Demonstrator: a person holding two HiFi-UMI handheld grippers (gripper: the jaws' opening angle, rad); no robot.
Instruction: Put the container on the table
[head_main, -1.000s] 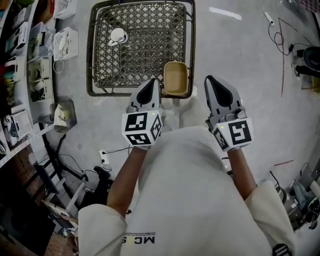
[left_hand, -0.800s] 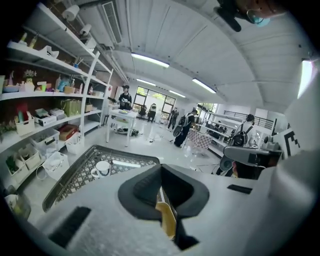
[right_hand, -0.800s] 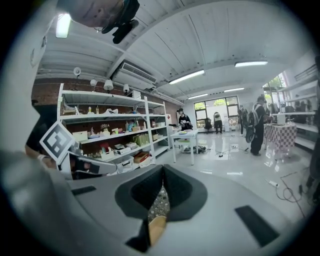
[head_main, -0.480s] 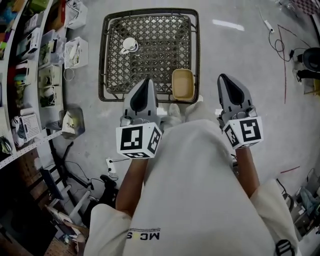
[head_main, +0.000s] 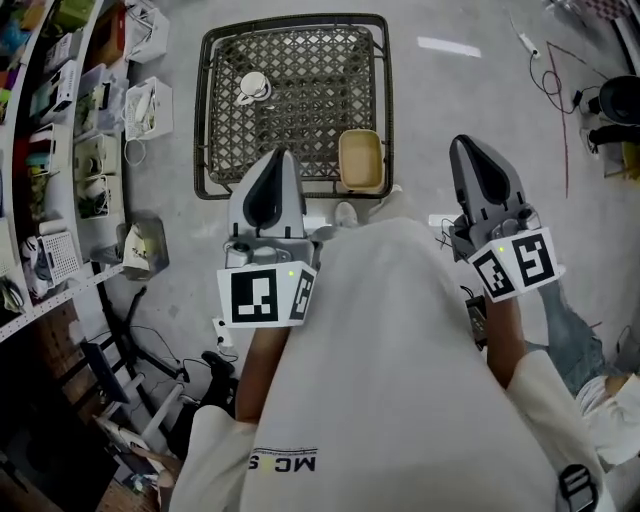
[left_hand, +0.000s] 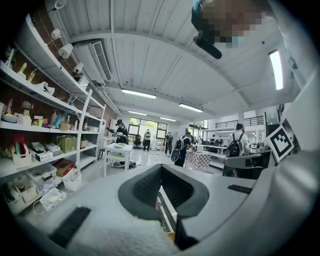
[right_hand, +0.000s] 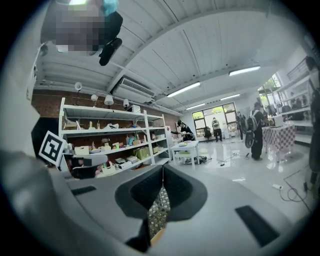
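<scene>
Jaws pressed together on the left gripper (left_hand: 160, 169), tips meeting, nothing pinched. Same on the right gripper (right_hand: 162, 171): tips together, empty.

Head view: woven worktop (head_main: 300, 22) stands on a grey floor (head_main: 470, 95). The tan container (head_main: 361, 160) sits on it at the near right corner, against the near rim, open side up. A white cup (head_main: 253, 87) sits toward the far left corner, well apart from the container. The left gripper overlaps the near edge just left of the container, not touching it. The right gripper is off the right edge, over the floor, apart from the container. How high either gripper is cannot be told. Shelves (head_main: 60, 120) with bins run along the left, and cables (head_main: 568, 90) lie on the floor at far right.

Only the gripper views show the room: a white ribbed ceiling with strip lights (left_hand: 140, 93), a small white table (left_hand: 119, 148) and people (left_hand: 182, 146) standing far back. Neither shows the container whole. In the left gripper view, the slit below the tips shows a strip of worktop rim and a yellowish bit, too small to name. In the right gripper view, the slit shows the weave.
</scene>
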